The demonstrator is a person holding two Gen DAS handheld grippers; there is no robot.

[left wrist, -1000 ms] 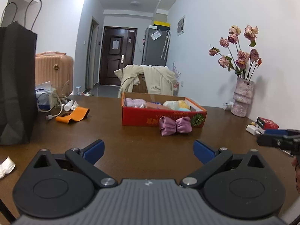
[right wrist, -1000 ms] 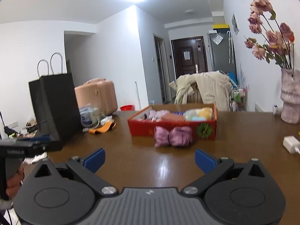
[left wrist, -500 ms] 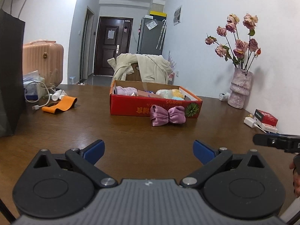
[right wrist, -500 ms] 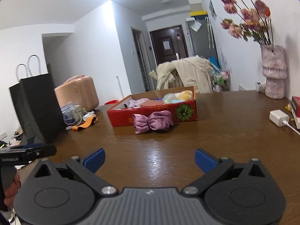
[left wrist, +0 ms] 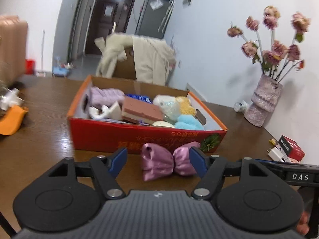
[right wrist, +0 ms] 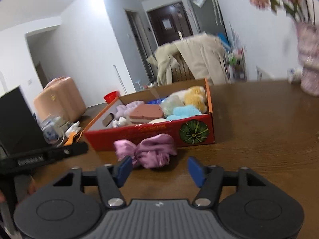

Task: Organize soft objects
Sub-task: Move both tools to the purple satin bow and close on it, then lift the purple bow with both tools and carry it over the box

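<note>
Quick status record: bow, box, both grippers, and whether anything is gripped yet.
bow: purple satin bow on the table, in front of the red box, outside it
box contents: plush toys, pink block, lilac cloth
left gripper: jaws just been closing, astride the bow, pads not pressing
right gripper: jaws just been closing, short of the bow
gripped: nothing

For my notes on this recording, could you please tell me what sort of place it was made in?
Most likely a lived-in flat, at a dining table. A front door opens off the hallway, a coat hangs over a chair, and a vase of roses stands by the wall.
</note>
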